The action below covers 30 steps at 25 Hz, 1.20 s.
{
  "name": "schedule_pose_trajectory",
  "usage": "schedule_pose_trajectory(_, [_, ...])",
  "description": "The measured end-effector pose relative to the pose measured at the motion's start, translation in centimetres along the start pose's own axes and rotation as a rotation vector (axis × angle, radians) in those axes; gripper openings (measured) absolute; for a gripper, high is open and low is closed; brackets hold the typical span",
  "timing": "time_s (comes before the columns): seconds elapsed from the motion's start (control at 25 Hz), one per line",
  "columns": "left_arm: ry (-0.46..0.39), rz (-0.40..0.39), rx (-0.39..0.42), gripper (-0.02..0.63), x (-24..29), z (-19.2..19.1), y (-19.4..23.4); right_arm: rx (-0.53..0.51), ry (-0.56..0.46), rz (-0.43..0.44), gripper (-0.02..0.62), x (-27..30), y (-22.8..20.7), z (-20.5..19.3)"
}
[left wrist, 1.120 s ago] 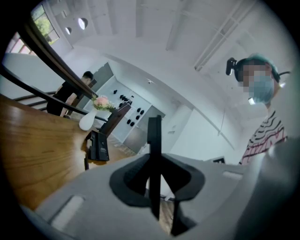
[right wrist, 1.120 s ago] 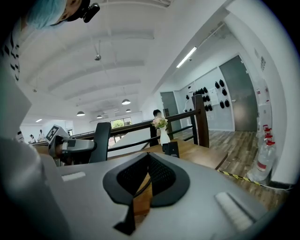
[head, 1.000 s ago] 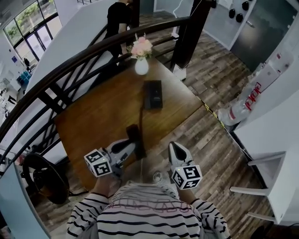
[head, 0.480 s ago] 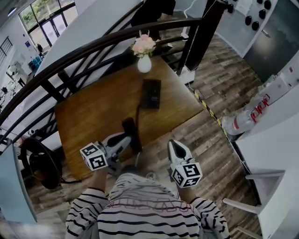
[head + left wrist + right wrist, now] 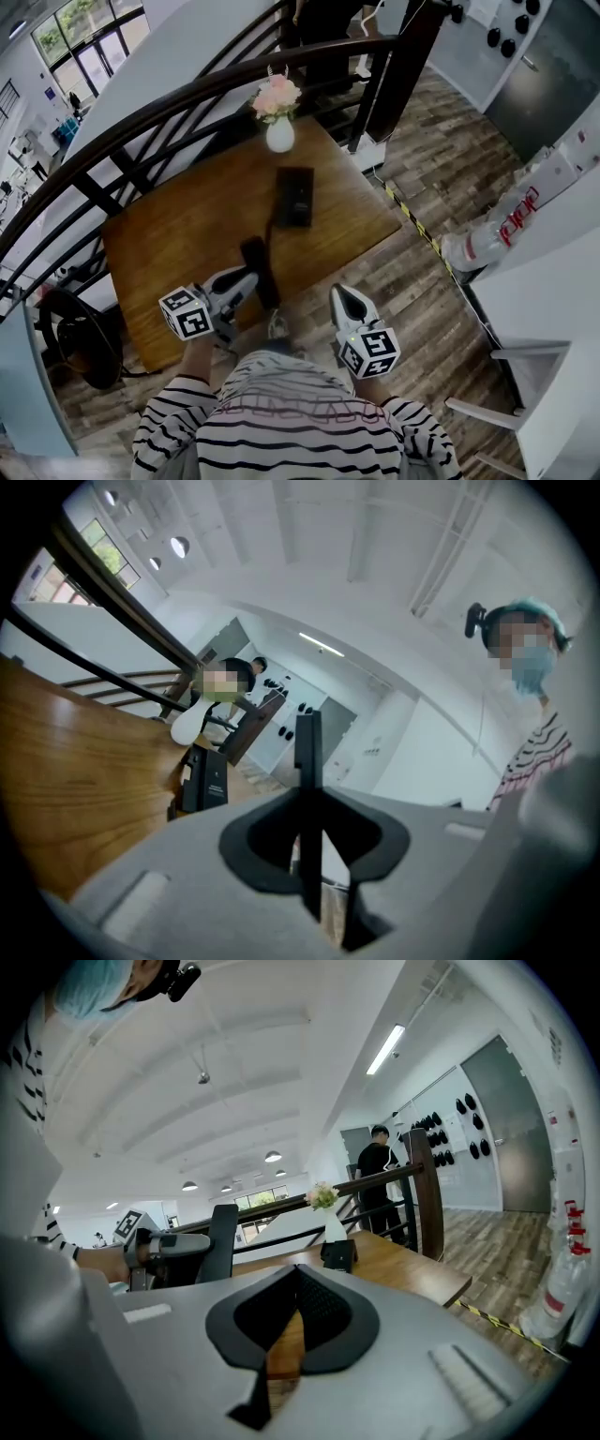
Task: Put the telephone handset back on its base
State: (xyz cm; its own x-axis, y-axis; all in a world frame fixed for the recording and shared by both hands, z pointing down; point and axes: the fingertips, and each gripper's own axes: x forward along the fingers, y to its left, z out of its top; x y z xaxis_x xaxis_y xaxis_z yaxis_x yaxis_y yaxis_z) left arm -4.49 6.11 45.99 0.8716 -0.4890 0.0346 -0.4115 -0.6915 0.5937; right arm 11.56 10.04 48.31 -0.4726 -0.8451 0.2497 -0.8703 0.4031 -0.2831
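A black telephone handset (image 5: 257,270) is over the near part of the wooden table (image 5: 187,234), and my left gripper (image 5: 246,281) is shut on it. In the left gripper view the handset (image 5: 307,738) stands edge-on between the jaws. A dark cord (image 5: 271,228) runs from it to the black telephone base (image 5: 293,197), which lies flat near the table's far side. The base (image 5: 212,782) also shows ahead of the left gripper. My right gripper (image 5: 340,294) hangs beside the table's near edge, over the floor, shut with nothing in it. From the right gripper view the handset (image 5: 222,1239) shows at the left and the base (image 5: 338,1254) further off.
A white vase of pink flowers (image 5: 278,131) stands just behind the base. A dark curved railing (image 5: 141,127) runs along the table's far and left sides. A person in black (image 5: 380,1190) stands beyond the railing. White bottles (image 5: 487,230) stand on the plank floor at the right.
The handset stays gripped in my left gripper. Both grippers and the table have shifted slightly left and up in the head view; the right gripper stays shut.
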Motion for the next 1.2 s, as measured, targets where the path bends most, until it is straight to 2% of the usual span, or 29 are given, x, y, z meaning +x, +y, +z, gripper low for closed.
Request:
schedule_pose_trajectory(0.72, [0.059,-0.112,-0.034,0.067,6.1,6.9,8.8,0.012,0.024,-0.035,0.000,10.3,-2.5,3.1])
schedule_pose_trajectory(0.96, [0.081,-0.149,-0.100,0.067,7.4,7.2,11.5,0.011,0.049,-0.061,0.000,12.8,-3.0,3.3])
schedule_pose_trajectory(1.2, [0.109,-0.172,-0.127,0.067,8.4,6.8,13.4,0.021,0.069,-0.075,0.000,15.0,-3.7,3.1])
